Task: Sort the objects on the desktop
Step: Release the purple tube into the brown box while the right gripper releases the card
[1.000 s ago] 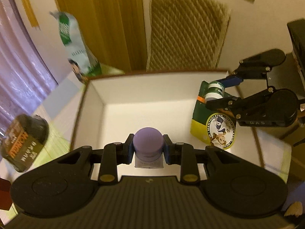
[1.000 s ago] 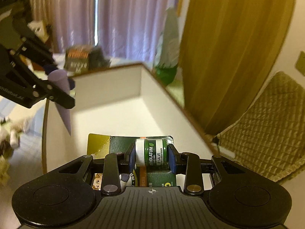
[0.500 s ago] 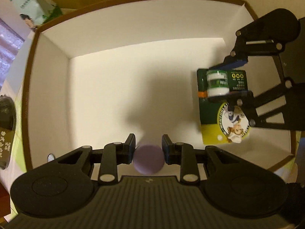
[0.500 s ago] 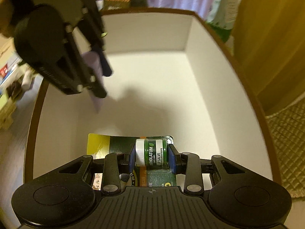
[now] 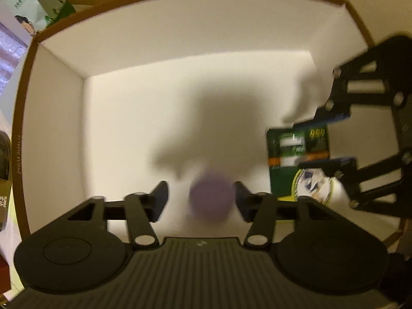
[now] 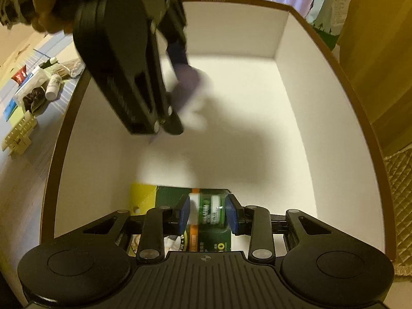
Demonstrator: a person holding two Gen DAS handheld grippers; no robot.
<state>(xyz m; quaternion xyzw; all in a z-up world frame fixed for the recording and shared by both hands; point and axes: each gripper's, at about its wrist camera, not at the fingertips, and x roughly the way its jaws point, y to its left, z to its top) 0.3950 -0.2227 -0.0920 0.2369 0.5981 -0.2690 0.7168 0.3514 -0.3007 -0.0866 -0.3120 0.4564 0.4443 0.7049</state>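
Black hand-held gripper, blue pads

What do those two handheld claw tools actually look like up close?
Both look alike: matte black plastic, a ribbed central plate with two round discs beside it, and jointed black linkage bars with silver rivets. The left claw and right claw have blue pads on their fingertips. No cables show.

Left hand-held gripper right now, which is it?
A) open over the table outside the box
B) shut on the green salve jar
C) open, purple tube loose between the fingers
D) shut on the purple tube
C: in the left wrist view the left hand-held gripper is spread, with white box floor visible on either side of the blurred purple tube.
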